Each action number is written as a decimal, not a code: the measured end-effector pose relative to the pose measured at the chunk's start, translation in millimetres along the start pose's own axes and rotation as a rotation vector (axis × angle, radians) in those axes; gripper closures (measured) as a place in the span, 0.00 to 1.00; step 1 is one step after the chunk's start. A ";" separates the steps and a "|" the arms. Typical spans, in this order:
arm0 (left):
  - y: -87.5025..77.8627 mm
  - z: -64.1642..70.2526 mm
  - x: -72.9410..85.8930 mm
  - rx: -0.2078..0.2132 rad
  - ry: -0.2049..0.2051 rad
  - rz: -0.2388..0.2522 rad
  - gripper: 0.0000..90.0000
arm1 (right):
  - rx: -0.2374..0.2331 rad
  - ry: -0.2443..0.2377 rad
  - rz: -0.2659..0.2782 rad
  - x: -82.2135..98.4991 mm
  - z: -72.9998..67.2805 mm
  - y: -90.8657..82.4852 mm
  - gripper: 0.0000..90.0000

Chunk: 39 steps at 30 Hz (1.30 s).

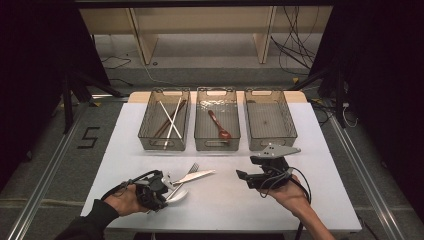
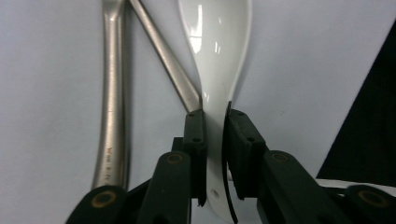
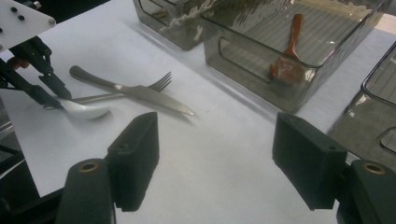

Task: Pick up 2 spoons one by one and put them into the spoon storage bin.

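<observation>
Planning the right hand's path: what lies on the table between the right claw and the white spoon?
In the right gripper view, a knife lying across a fork sits between the right claw and the white spoon.

White spoon (image 2: 215,60) between black jaws of the left hand-held gripper (image 2: 214,135). Silver knife (image 3: 135,91) and fork (image 3: 140,87) on the white surface (image 1: 225,200). Smoky grey bins (image 1: 270,142); one holds a reddish-brown spoon (image 1: 219,124), another white and brown chopsticks (image 1: 170,120).

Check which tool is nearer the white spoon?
Left. The left tool is clamped on the white spoon handle; the right tool hovers open, apart, to its right.
</observation>
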<state>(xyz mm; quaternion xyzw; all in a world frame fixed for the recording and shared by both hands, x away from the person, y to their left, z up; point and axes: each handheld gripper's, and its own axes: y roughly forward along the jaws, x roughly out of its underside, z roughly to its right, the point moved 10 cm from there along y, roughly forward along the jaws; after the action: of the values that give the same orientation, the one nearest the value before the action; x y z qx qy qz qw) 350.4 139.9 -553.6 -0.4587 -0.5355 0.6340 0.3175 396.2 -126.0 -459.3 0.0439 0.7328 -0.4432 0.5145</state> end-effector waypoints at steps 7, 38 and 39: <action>0.2 -4.6 -0.2 -0.044 -0.012 -0.002 0.93 | 0.000 0.000 -0.002 0.1 -0.1 0.5 0.36; -51.7 -24.3 -37.9 -0.081 -0.168 0.330 0.95 | 0.002 0.005 0.029 -3.7 0.4 -3.8 0.36; -54.2 -26.4 -40.4 -0.088 -0.177 0.348 0.95 | 0.002 0.004 0.030 -3.9 0.3 -3.8 0.36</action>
<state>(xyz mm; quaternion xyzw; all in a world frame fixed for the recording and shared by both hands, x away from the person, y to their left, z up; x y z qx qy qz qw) 385.2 126.2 -491.3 -0.5002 -0.5010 0.6934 0.1343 396.1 -127.0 -454.0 0.0565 0.7327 -0.4361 0.5194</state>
